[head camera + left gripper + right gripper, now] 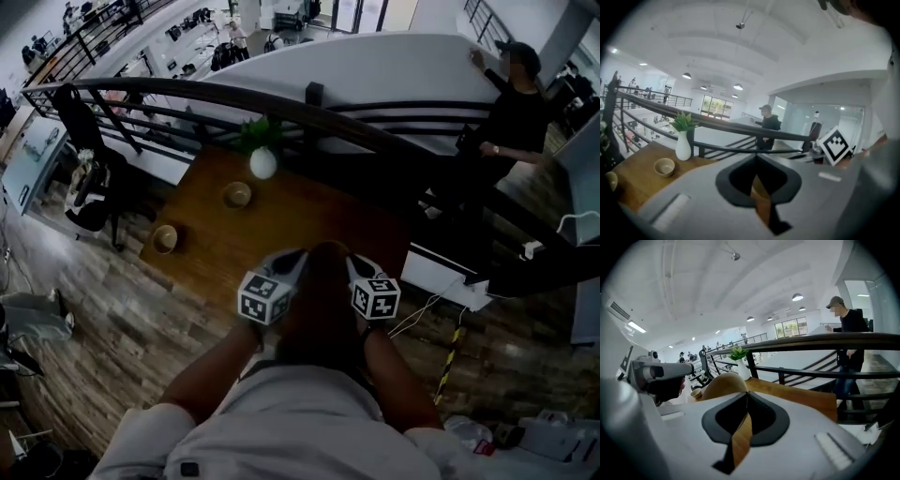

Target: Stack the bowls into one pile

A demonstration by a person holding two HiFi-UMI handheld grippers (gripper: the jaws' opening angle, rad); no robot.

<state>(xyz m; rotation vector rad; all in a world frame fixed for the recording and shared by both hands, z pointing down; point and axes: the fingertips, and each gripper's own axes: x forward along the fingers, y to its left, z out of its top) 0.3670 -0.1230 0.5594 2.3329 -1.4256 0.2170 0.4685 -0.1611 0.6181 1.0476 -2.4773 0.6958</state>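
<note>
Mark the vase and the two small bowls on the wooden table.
vase (pixel 263 163), head view, white body
bowl nearer the vase (pixel 237 194), head view, inside
bowl farther from the vase (pixel 166 238), head view, inside

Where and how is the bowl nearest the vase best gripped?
Probably pinch the bowl by its near rim, coming down from above, one jaw inside and one outside: it sits upright and open, and the vase stands close behind it.
</note>
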